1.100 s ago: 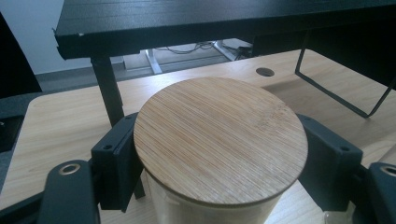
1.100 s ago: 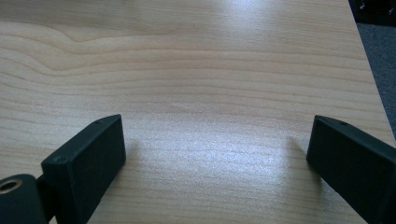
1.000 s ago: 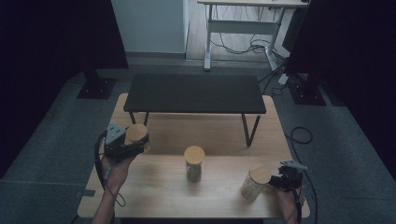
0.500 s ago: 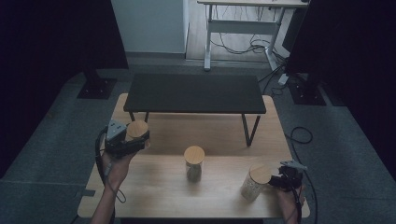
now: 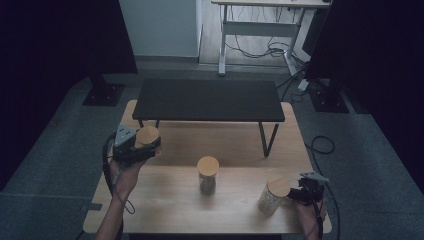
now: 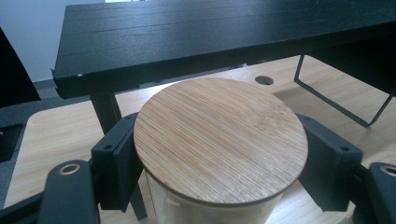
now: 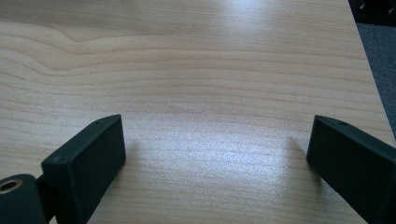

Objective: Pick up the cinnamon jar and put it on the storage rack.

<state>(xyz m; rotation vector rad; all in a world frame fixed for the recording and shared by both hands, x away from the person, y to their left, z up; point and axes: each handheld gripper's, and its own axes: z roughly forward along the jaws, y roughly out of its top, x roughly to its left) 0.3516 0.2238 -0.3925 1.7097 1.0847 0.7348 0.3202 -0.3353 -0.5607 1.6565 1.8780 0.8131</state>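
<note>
Round glass jar with bamboo lid (image 6: 219,140) pinched by the left claw (image 5: 136,146), held above the light wooden desk (image 5: 165,200) beside a black low shelf (image 5: 210,99), right claw (image 7: 219,154) spread wide over bare desk.

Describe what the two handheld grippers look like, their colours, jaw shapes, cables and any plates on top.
Both are black. The left gripper carries a grey three-cornered plate on top and trails a dark cable. Its blocky, flat-faced black fingers hinge on brass-ringed pivots. The right gripper has the same rectangular fingers, a grey plate and a trailing cable.
</note>
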